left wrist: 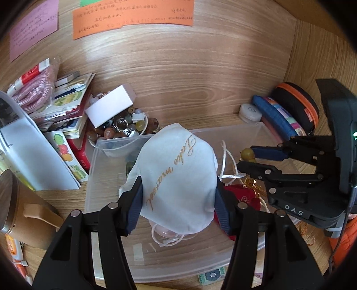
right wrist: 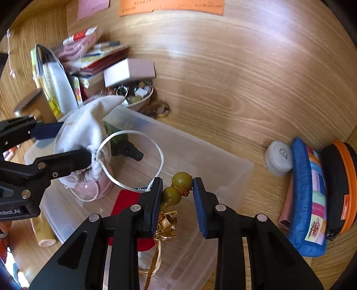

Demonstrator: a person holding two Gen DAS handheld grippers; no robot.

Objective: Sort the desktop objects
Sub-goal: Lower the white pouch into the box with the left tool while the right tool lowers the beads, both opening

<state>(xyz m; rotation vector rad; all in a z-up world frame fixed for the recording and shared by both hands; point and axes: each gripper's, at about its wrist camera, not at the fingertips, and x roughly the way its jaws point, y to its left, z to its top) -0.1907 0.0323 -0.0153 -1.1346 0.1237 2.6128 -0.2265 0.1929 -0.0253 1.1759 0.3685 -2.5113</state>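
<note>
Left wrist view: left gripper (left wrist: 178,196) jaws are clamping a white drawstring pouch (left wrist: 178,169) at frame centre; right gripper (right wrist: 177,196) jaws are closing on a gourd charm (right wrist: 177,189) above the clear bin (right wrist: 223,160).

Pouch (left wrist: 178,169): white fabric, gold cursive lettering, white drawstring cord (right wrist: 133,156). Gourd charm (right wrist: 177,189): olive-yellow beads with a gold foil ornament beneath. Left gripper (left wrist: 178,196) and right gripper (right wrist: 177,200): black frames with dark blue ribbed pads. Storage bin (right wrist: 200,151): translucent, colourless plastic. Second pouch (left wrist: 241,196) in the bin: red. Desk (left wrist: 189,67): light brown wood grain. Paper notes: one orange (left wrist: 133,15), one pink (left wrist: 33,26), both with dark handwriting. Pencil case (right wrist: 310,200): blue with multicoloured striped patches. Round case (right wrist: 341,187): black with orange zip band. Small box (left wrist: 109,107): white. Beads in the bowl (left wrist: 125,127): brown, amber, clear.
</note>
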